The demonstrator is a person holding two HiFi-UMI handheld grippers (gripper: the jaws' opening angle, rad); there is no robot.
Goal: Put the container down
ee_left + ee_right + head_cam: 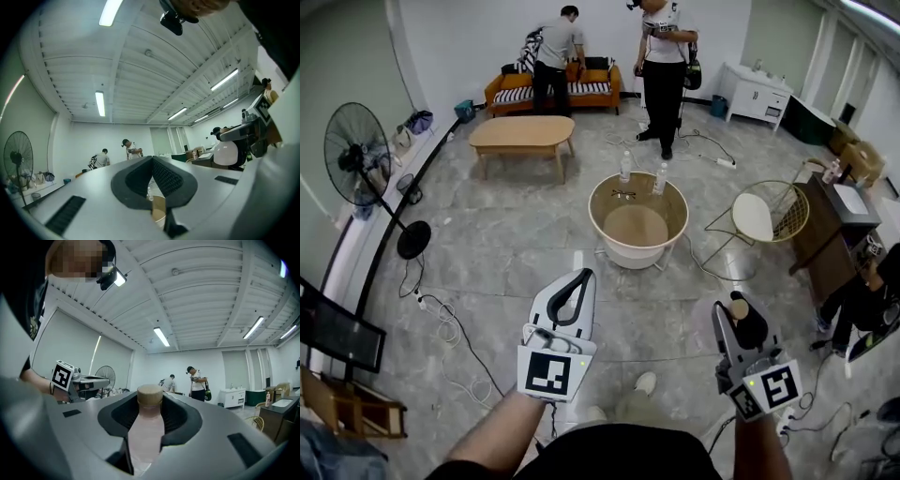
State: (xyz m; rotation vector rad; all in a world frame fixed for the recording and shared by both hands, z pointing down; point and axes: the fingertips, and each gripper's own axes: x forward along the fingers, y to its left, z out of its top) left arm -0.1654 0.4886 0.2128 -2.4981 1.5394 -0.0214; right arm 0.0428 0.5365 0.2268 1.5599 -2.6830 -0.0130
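Note:
My right gripper (pixel 741 314) is shut on the container (pixel 739 307), a pale pink bottle with a tan cap. In the right gripper view the container (pixel 147 430) stands upright between the jaws, and its cap rises above the right gripper (pixel 150 405). My left gripper (pixel 579 281) is held beside it at the lower middle, shut with nothing in it. In the left gripper view the pads of the left gripper (pixel 152 161) meet at their tips. Ahead on the floor stands a round tub-like table (pixel 592 211) with two clear bottles (pixel 625 167) on its far rim.
A wire chair (pixel 764 216) stands right of the round table and a dark cabinet (pixel 834 225) further right. A standing fan (pixel 358 150) is at the left, cables (pixel 450 328) lie on the floor. A wooden coffee table (pixel 522 133), a sofa and two people are at the back.

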